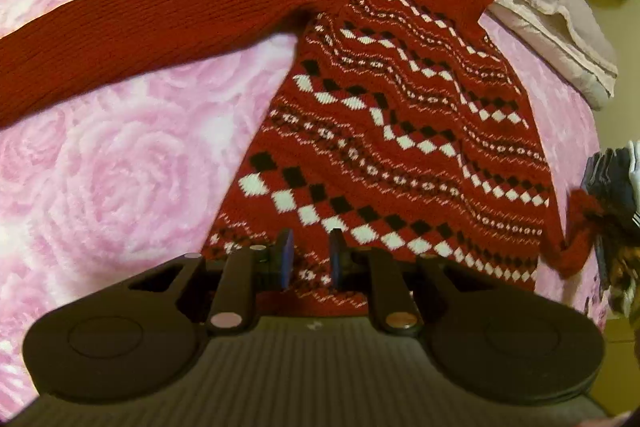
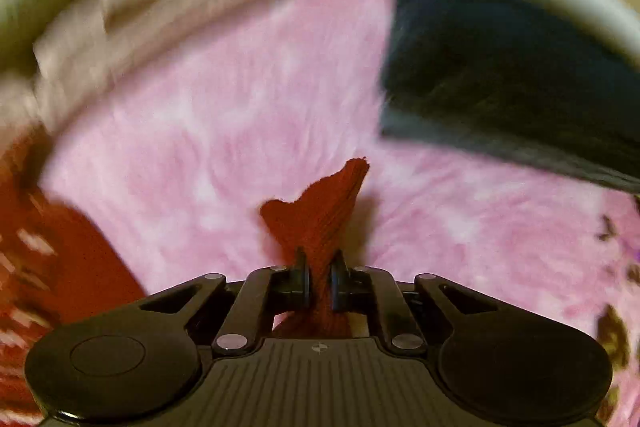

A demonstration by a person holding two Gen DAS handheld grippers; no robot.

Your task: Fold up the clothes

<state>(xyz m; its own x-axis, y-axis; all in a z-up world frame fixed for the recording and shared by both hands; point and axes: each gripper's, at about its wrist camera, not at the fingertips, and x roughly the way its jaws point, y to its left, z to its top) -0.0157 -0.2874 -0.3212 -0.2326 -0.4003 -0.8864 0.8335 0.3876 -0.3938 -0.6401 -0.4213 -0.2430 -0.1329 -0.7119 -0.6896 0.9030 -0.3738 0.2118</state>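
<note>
A red knitted sweater (image 1: 400,131) with black and white diamond bands lies flat on a pink rose-patterned bedspread (image 1: 120,167). One plain red sleeve (image 1: 140,27) stretches out to the left. My left gripper (image 1: 310,259) hovers open over the sweater's hem, nothing between its blue pads. At the right edge of that view, the other gripper (image 1: 612,195) holds the second sleeve's cuff (image 1: 576,239). In the blurred right wrist view my right gripper (image 2: 319,279) is shut on that red cuff (image 2: 320,211), whose end sticks up past the fingers. The sweater's body (image 2: 52,251) shows at the left.
Beige folded bedding (image 1: 552,15) lies beyond the sweater's collar. A dark folded garment (image 2: 500,75) with something white behind it sits on the bedspread (image 2: 240,127) ahead and right of my right gripper.
</note>
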